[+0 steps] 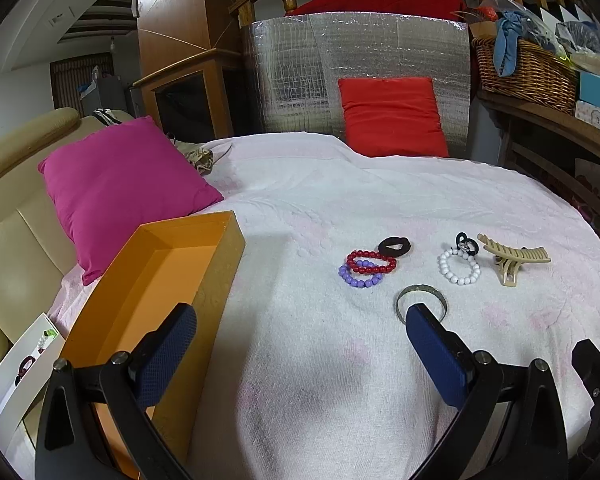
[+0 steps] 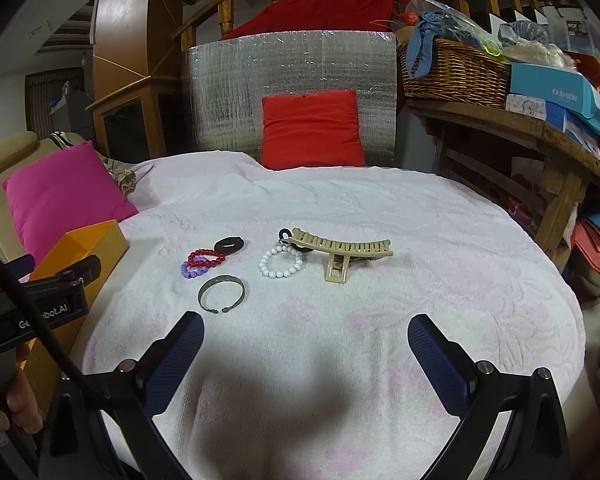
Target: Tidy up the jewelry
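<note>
While both jaws are held wide and empty, no jewelry is boxed; metal bangle [image 2: 221, 294] should be gripped first, near orange box [image 1: 172, 280].

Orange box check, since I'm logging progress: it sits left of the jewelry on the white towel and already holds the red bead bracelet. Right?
Not quite. The orange box is left of the jewelry, but the left wrist view shows it empty. The red bead bracelet lies on the white towel, overlapping the purple bead bracelet.

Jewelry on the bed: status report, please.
Left hand-held gripper and right hand-held gripper both open, empty. Bracelets, metal bangle, hair clip on towel; orange box empty. Nothing blocking.
</note>
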`<action>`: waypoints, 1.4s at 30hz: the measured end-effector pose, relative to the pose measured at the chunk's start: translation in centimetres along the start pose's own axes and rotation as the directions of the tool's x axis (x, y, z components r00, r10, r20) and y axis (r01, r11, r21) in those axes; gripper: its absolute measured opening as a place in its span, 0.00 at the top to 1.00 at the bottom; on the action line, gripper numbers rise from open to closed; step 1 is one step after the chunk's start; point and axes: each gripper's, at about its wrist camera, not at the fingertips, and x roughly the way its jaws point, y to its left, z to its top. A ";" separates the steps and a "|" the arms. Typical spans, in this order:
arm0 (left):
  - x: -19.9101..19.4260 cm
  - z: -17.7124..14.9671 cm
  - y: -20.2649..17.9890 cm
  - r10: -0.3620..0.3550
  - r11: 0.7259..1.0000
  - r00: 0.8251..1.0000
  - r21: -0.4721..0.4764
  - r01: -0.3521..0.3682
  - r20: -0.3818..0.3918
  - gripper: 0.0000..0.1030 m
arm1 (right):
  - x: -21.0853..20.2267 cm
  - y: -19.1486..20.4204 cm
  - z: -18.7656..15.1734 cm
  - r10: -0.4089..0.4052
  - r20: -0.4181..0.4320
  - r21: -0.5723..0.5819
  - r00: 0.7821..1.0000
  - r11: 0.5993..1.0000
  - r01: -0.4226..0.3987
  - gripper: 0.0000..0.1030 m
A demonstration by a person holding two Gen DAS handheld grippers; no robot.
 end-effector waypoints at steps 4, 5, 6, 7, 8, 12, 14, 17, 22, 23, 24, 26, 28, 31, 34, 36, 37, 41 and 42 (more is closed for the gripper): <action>0.1 -0.1 -0.1 -0.002 1.000 1.000 0.002 0.002 -0.004 0.00 | 0.1 0.0 -0.1 0.000 -0.006 0.002 1.000 1.000 0.000 0.00; 0.2 -0.1 -0.2 -0.002 1.000 1.000 0.004 0.002 -0.005 0.00 | 0.1 0.0 -0.1 0.001 -0.007 0.003 1.000 1.000 -0.001 0.00; 0.2 -0.1 -0.2 -0.003 1.000 1.000 0.004 0.003 -0.005 0.00 | 0.2 -0.1 -0.1 0.001 -0.008 0.004 1.000 1.000 -0.001 0.00; 0.2 -0.1 -0.2 -0.004 1.000 1.000 0.004 0.004 -0.005 0.00 | 0.2 -0.1 -0.1 0.001 -0.009 0.006 1.000 1.000 -0.001 0.00; 0.2 -0.1 -0.2 -0.004 1.000 1.000 0.005 0.004 -0.005 0.00 | 0.2 -0.1 -0.1 0.001 -0.009 0.006 1.000 1.000 -0.001 0.00; 0.2 0.0 -0.2 -0.004 1.000 1.000 0.004 0.004 -0.007 0.00 | 0.4 -0.2 -0.1 0.002 -0.014 0.009 1.000 1.000 -0.002 0.00; 0.2 0.0 -0.2 -0.002 1.000 1.000 0.006 0.002 -0.007 0.00 | 0.4 -0.2 -0.1 0.000 -0.014 0.010 1.000 1.000 0.000 0.00; 0.2 0.0 -0.3 -0.003 1.000 1.000 0.006 0.003 -0.006 0.00 | 0.3 -0.2 0.0 -0.002 -0.016 0.011 1.000 1.000 0.002 0.00; 0.3 0.0 -0.3 -0.006 1.000 1.000 0.003 0.006 -0.009 0.00 | 0.3 -0.3 0.1 -0.003 -0.015 0.017 1.000 1.000 0.003 0.00; 0.3 0.1 -0.3 -0.006 1.000 1.000 0.003 0.006 -0.010 0.00 | 0.3 -0.3 0.0 -0.003 -0.014 0.017 1.000 1.000 0.003 0.00; 0.4 0.1 -0.2 -0.007 1.000 1.000 0.002 0.007 -0.012 0.00 | 0.4 -0.3 0.1 -0.002 -0.016 0.018 1.000 1.000 0.002 0.00; 0.4 0.1 -0.2 -0.009 1.000 1.000 0.002 0.009 -0.011 0.00 | 0.4 -0.4 0.1 -0.001 -0.018 0.019 1.000 1.000 0.001 0.00; 0.4 0.2 -0.2 -0.008 1.000 1.000 0.002 0.008 -0.011 0.00 | 0.4 -0.4 0.2 -0.002 -0.017 0.022 1.000 1.000 0.002 0.00; 0.4 0.2 -0.1 -0.008 1.000 1.000 0.001 0.008 -0.011 0.00 | 0.4 -0.7 0.2 -0.003 -0.018 0.029 1.000 1.000 0.004 0.00; 0.3 0.3 0.1 -0.006 1.000 1.000 -0.003 0.006 -0.008 0.00 | 0.4 -1.0 0.3 -0.008 -0.018 0.040 1.000 0.999 0.009 0.00; 0.3 0.3 0.2 -0.005 1.000 1.000 -0.004 0.005 -0.008 0.00 | 0.4 -1.2 0.3 -0.011 -0.017 0.046 1.000 0.999 0.012 0.00; 0.3 0.3 0.2 -0.004 1.000 1.000 -0.004 0.004 -0.007 0.00 | 0.4 -1.3 0.3 -0.014 -0.017 0.048 1.000 0.999 0.015 0.00; 0.3 0.3 0.4 0.002 1.000 1.000 -0.003 -0.002 -0.002 0.00 | 0.3 -1.6 0.4 -0.024 -0.015 0.049 1.000 0.999 0.025 0.00; 0.3 0.3 0.4 0.006 1.000 1.000 -0.001 -0.006 -0.002 0.00 | 0.2 -1.6 0.5 -0.028 -0.014 0.048 0.999 0.998 0.029 0.00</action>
